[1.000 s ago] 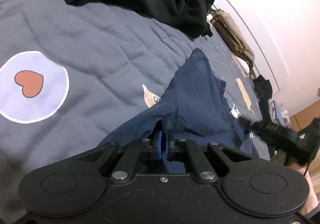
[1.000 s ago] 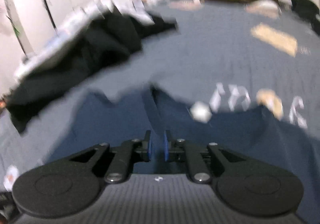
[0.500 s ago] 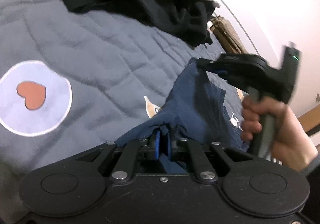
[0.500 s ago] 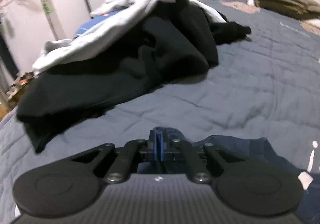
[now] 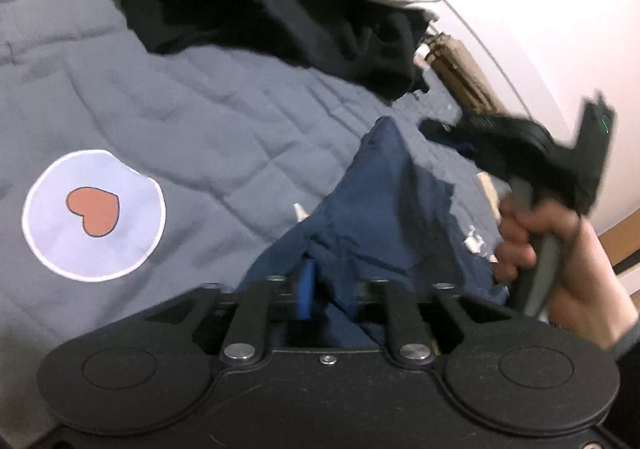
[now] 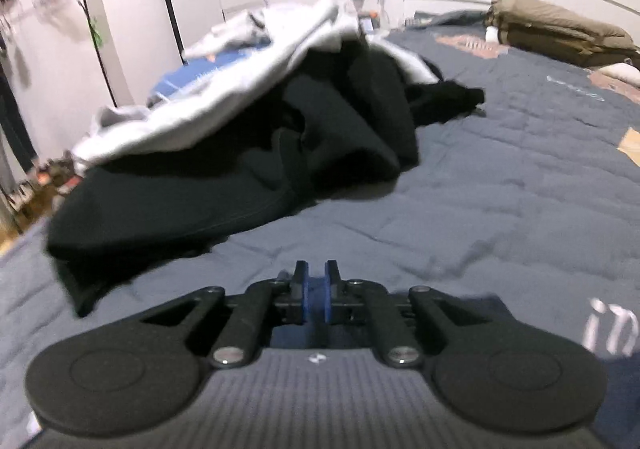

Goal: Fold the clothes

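A navy garment (image 5: 380,217) with white lettering (image 6: 608,325) lies crumpled on the grey-blue quilt (image 5: 200,109), one corner standing up in a peak. My left gripper (image 5: 332,289) sits low over its near edge. Its jaws are opening: the left blue pad (image 5: 305,289) shows bare and a fold of navy cloth lies loose between the fingers, hiding the right pad. My right gripper (image 5: 436,127), held by a hand (image 5: 532,241), hovers just right of the peak and apart from it. In its own view the right gripper (image 6: 316,281) has its jaws opening, a narrow slit between them, with no cloth above the tips.
A big heap of black clothes (image 6: 280,169) under a white-grey garment (image 6: 224,105) lies across the far side of the bed. A tan folded bundle (image 6: 560,29) sits by the headboard. A round heart patch (image 5: 94,215) marks the quilt on the left. Wardrobe doors (image 6: 132,9) stand behind.
My left jaws have parted from the navy cloth they pinched. The right gripper came in over the garment's peak, gripped it, then drew off to the right with its pads slightly apart.
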The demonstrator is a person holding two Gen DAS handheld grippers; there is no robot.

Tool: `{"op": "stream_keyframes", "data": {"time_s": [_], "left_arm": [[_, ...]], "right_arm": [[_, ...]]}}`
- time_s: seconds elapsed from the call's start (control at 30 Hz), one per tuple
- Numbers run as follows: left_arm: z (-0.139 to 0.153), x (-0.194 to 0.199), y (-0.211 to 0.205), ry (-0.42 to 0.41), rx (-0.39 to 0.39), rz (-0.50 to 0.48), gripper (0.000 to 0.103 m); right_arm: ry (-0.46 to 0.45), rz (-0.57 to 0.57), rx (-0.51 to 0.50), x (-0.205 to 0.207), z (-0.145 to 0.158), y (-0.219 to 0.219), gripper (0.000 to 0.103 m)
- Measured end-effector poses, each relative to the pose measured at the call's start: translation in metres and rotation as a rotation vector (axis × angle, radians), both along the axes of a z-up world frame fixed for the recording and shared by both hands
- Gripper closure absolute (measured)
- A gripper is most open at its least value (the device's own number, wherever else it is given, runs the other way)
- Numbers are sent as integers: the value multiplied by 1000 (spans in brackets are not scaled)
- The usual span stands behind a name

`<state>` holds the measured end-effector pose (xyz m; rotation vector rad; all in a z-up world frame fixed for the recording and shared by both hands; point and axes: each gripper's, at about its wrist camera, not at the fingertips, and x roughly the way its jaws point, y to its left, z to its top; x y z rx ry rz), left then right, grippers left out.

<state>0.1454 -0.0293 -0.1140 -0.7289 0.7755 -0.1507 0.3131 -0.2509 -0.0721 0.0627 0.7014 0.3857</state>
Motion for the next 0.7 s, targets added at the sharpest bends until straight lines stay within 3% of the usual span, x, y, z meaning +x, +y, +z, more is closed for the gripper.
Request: {"op": "stream_keyframes", "data": {"time_s": [0.1,0.17,0.2,0.33,0.37,0.5,0.7], "left_arm": [[12,-11,-12,-39,19,-67,69],[17,-14,-18,-83,46,-94,69],[20,-14,-21,-104,60,-105,69],[26,-7,-18,-125,52,-73,68],[27,-4,-16,-128,48,-64,64],[24,5,-10,-126,44,-36,62],[23,4,-3,-103,12,-41,62]], "right_arm": [[-14,-54,30,-44,11,-26,83],[15,-70,73,-75,10,-39,70],[40,-66,105,-92,7,-44,69],[119,-77,198,-144,-11,-50,67],[131,-80,225,-156,-16,-51,67],[225,-119,448,-160,-43,-54,66],[374,-137,392,-162,-72,-47,67]]}}
